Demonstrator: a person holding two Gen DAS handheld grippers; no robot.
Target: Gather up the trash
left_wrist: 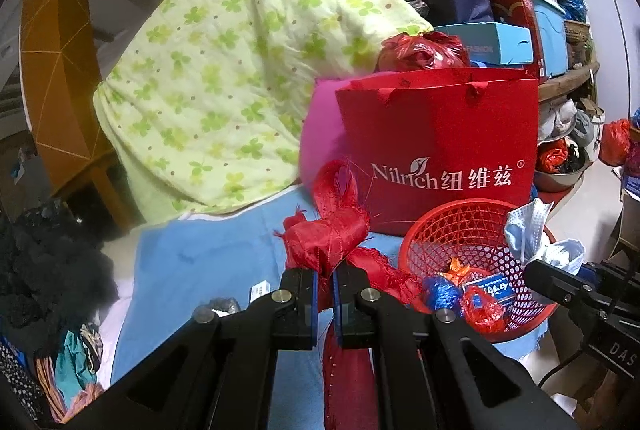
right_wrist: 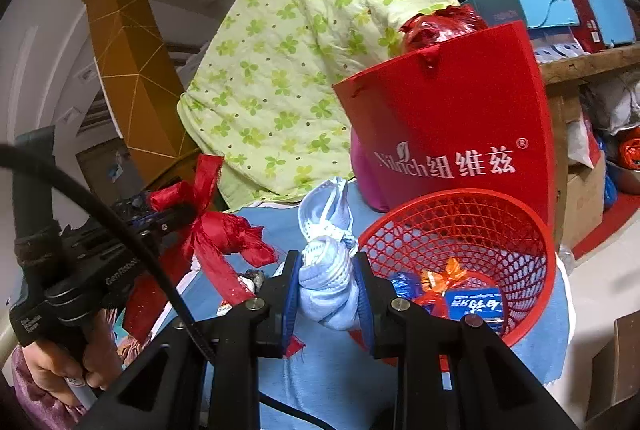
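Note:
My left gripper [left_wrist: 326,294] is shut on a frayed red ribbon [left_wrist: 328,226] that trails up from its tips and down beneath them. The right wrist view shows that same left gripper [right_wrist: 180,216] at the left with the ribbon [right_wrist: 216,230], a hand on its handle. My right gripper [right_wrist: 326,294] is shut on a crumpled light-blue face mask [right_wrist: 330,270], just left of the red mesh basket [right_wrist: 528,242]. In the left wrist view the right gripper [left_wrist: 536,266] holds the mask [left_wrist: 528,230] over the basket [left_wrist: 436,230]. Wrappers and a small blue box [left_wrist: 490,290] lie inside the basket.
A red paper bag [left_wrist: 440,142] stands behind the basket on a blue cloth [left_wrist: 200,270]. A green clover quilt [left_wrist: 224,78] is draped at the back. Boxes and bags crowd a shelf [left_wrist: 568,78] at right. Dark clothes [left_wrist: 48,262] pile at left.

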